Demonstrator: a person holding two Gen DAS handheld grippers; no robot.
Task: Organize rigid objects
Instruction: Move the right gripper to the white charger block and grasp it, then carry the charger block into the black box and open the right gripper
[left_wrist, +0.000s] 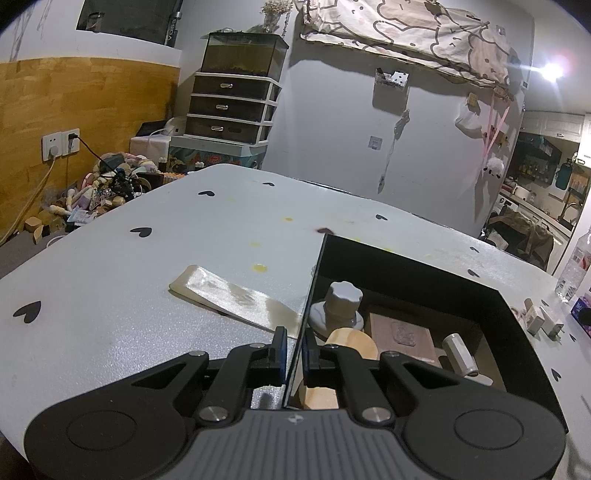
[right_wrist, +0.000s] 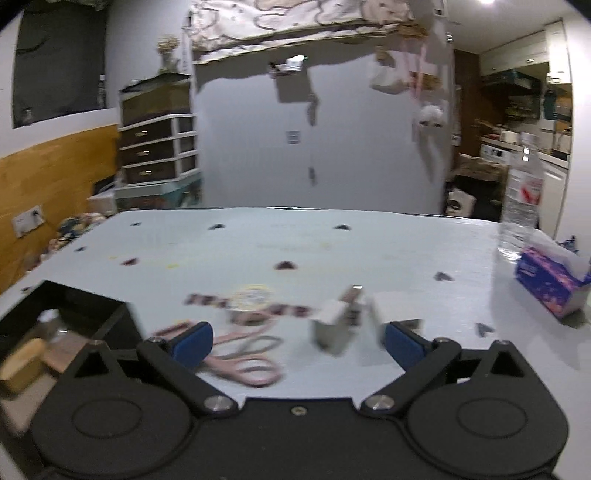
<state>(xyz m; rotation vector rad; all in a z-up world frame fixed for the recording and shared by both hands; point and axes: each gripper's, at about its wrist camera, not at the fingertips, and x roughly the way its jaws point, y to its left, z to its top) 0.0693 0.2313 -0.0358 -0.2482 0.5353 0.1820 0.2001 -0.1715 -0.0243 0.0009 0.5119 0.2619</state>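
The left gripper (left_wrist: 294, 352) pinches the thin left wall of the black box (left_wrist: 413, 266), one finger outside, one inside. Just past the inner finger lie a wooden disc (left_wrist: 354, 343), a grey knob (left_wrist: 341, 304), a brown tile (left_wrist: 404, 336) and a metal cylinder (left_wrist: 460, 354). The right gripper (right_wrist: 297, 341) is spread wide, holding nothing; a white block (right_wrist: 332, 325) stands between its fingers, and pink scissors (right_wrist: 245, 356) lie by the left one.

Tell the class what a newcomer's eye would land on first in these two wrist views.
In the left wrist view, the left gripper is clamped on the thin wall of a black box holding a grey knob, a brown tile and a metal cylinder. In the right wrist view, the open right gripper faces pink scissors and a small white block.
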